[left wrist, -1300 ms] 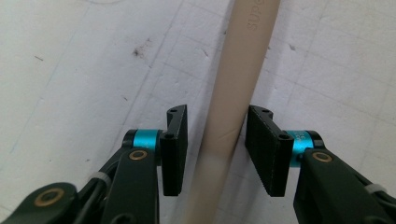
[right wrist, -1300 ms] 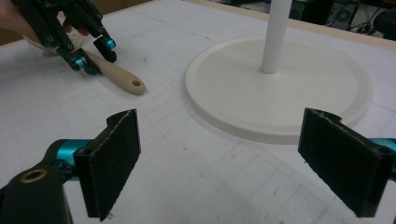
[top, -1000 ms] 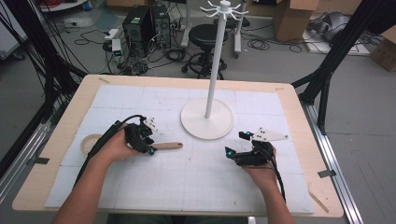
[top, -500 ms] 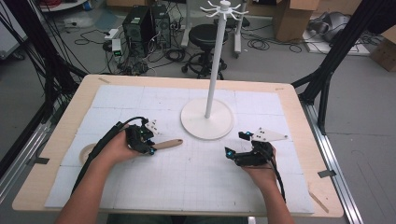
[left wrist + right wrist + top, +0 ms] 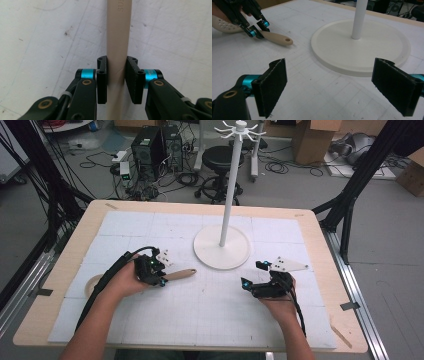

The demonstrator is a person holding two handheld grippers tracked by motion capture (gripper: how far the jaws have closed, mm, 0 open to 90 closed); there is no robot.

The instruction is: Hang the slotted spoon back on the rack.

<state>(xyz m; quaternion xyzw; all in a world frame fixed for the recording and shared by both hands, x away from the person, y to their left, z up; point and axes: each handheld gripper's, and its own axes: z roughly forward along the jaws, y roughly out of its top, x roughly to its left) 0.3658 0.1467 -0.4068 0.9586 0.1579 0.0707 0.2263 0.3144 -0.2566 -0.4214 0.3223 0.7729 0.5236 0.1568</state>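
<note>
High view: white round-based pole stand beyond both grippers, right gripper with jaws wide apart on nothing, left gripper having just closed, clamped on the beige slotted spatula's handle.

Left gripper low over tabletop's left half, jaws just closed and pressing on a beige handle, forearm entering from near edge. Right gripper over right half, jaws wide apart, empty, pointing left.
</note>
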